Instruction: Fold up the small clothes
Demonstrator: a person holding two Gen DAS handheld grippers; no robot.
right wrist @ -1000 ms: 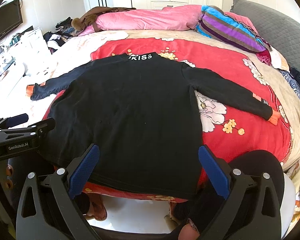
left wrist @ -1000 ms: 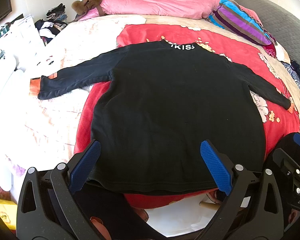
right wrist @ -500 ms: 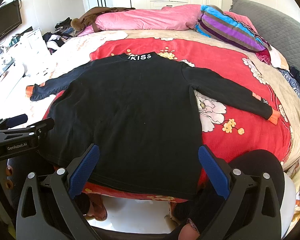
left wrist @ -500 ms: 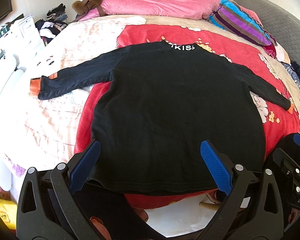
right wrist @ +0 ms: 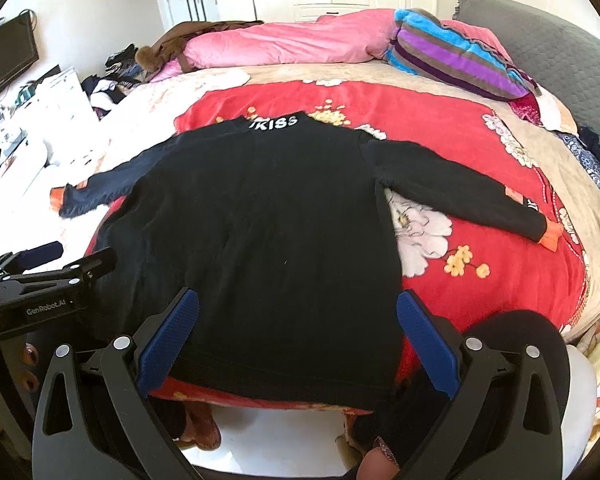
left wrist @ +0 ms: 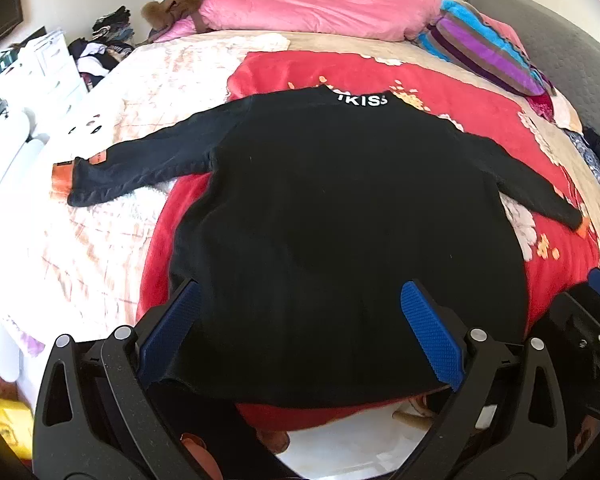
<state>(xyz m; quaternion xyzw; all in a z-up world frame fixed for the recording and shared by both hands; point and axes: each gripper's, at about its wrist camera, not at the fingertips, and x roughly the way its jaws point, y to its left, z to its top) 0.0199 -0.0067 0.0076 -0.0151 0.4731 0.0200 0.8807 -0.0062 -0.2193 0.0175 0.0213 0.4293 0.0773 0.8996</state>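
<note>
A black long-sleeved top with white "KISS" lettering at the collar lies flat on the red floral blanket, both sleeves spread out, orange cuffs at the ends. It also shows in the right wrist view. My left gripper is open and empty, hovering over the hem's left part. My right gripper is open and empty, hovering over the hem's right part. The left gripper's body shows at the left of the right wrist view.
A pink duvet and a striped pillow lie at the bed's far end. A grey headboard stands at the right. Clutter and white furniture stand left of the bed. White floor lies below the near bed edge.
</note>
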